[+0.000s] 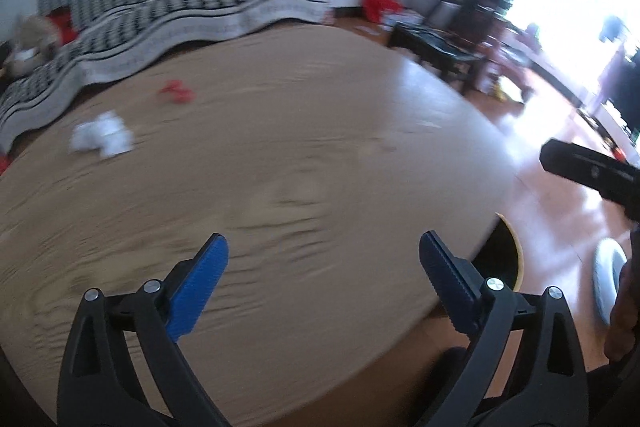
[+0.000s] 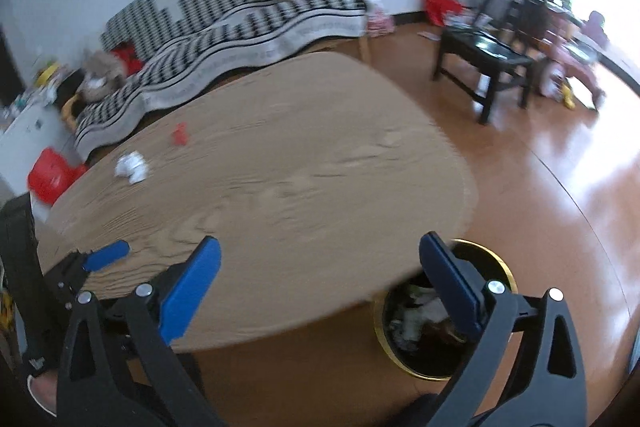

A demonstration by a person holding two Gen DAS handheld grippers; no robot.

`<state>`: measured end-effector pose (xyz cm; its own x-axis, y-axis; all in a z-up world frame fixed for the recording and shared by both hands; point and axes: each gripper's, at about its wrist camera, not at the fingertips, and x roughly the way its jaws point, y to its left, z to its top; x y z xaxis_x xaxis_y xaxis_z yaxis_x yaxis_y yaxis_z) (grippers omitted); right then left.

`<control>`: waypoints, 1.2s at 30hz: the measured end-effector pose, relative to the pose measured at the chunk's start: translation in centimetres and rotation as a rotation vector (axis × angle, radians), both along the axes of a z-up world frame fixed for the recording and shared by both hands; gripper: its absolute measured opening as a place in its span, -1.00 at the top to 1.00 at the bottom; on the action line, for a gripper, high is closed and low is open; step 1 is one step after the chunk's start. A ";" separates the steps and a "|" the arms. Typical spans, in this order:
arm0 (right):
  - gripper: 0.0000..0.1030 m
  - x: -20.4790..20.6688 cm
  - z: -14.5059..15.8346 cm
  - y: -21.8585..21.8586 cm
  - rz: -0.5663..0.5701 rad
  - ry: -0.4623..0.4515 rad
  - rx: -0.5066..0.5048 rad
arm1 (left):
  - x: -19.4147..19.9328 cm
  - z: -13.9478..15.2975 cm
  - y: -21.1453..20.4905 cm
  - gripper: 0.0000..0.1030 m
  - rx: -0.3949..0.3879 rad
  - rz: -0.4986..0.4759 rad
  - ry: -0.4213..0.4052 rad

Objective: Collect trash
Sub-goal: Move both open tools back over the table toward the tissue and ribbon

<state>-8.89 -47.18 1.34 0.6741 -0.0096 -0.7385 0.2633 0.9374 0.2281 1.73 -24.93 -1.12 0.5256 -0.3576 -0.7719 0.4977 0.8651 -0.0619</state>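
A living room is shown, with a wooden table [image 2: 304, 163] filling the middle of both views, a sofa [image 2: 240, 23] under a black-and-white cover along the upper left, and a dark chair [image 2: 484, 55] at the upper right. At the left of the table a crumpled white paper [image 2: 131, 167] is seen, and just beyond it, apart from it, a small red scrap [image 2: 180, 135]; both are still to be collected. At the bottom of each wrist view the left gripper [image 1: 324, 279] and the right gripper [image 2: 320, 275] are held wide apart, with nothing between their blue pads. At the lower right, beside the table edge, a gold-rimmed trash bin [image 2: 504, 279] is seen with rubbish already inside, so part of the job is judged done. Two pieces are judged to remain.
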 end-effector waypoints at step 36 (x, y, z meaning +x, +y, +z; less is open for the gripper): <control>-0.86 24.5 -5.3 16.6 0.213 0.060 -0.059 | 15.6 -3.1 14.7 -0.83 0.099 0.379 0.004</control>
